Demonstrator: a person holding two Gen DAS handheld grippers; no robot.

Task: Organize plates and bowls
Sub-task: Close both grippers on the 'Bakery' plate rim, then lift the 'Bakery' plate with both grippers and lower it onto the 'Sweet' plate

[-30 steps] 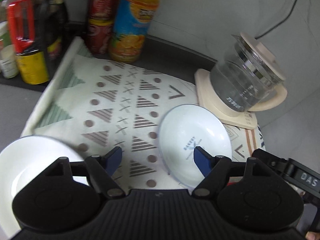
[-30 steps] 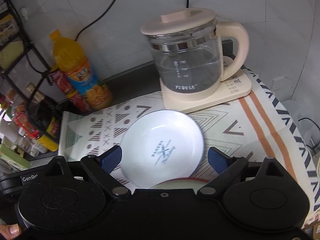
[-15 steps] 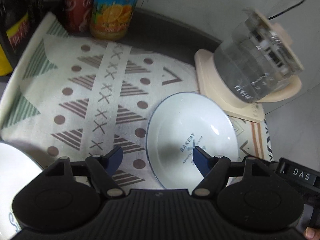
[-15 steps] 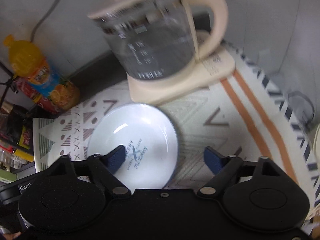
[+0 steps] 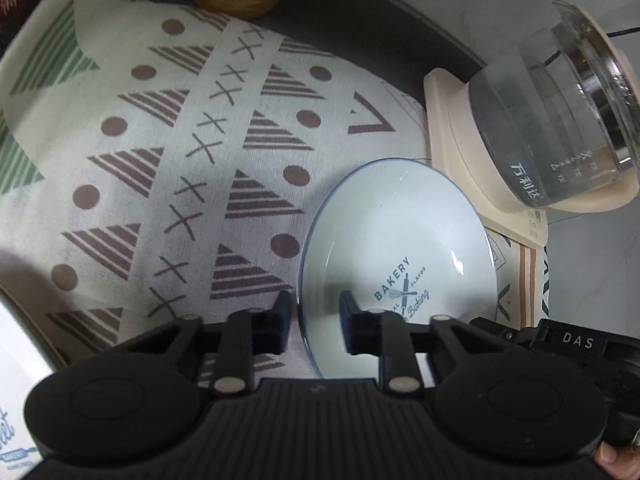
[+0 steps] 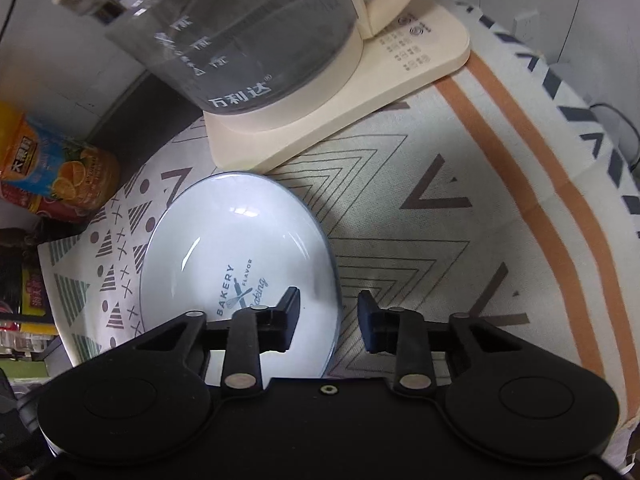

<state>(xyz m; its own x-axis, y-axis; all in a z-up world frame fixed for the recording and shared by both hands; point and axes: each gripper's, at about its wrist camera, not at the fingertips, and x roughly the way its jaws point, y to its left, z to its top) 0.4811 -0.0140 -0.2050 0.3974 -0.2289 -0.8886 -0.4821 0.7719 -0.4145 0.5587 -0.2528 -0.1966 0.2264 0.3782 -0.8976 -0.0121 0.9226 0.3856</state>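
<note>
1. Where the patterned cloth (image 5: 168,168) covers the desk, it shows brown striped triangles, dots and crosses to the left of the white bowl (image 5: 396,248), and chevrons with orange bands to the bowl's right; grey tiled wall rises behind.
2. Just behind the bowl stands a glass kettle (image 6: 240,32) with a cream handle on a flat cream base (image 6: 352,108) with rounded corners; the base's near corner lies just beside the bowl's far rim, and I cannot tell whether they touch.
3. Farther back and left of the bowl stand an orange juice bottle (image 6: 52,168) and red cans, partly cut off by the frame.
4. A second white dish (image 5: 16,392) with blue print shows at the far left of the bowl, mostly out of frame.
5. Glossy and round with a thin dark rim, the bowl sits upright on the cloth, opening upward; being round it has no long axis, and its blue "BAKERY" print runs diagonally across the well.
6. Left hand-held gripper (image 5: 318,320): jaws narrow and closing, straddling the bowl's left rim, one finger inside, one outside; a gap shows on both sides.
7. Right hand-held gripper (image 6: 330,316): jaws narrow and closing, straddling the bowl's right rim, one finger over the well, the other over the cloth, not yet pressing.
</note>
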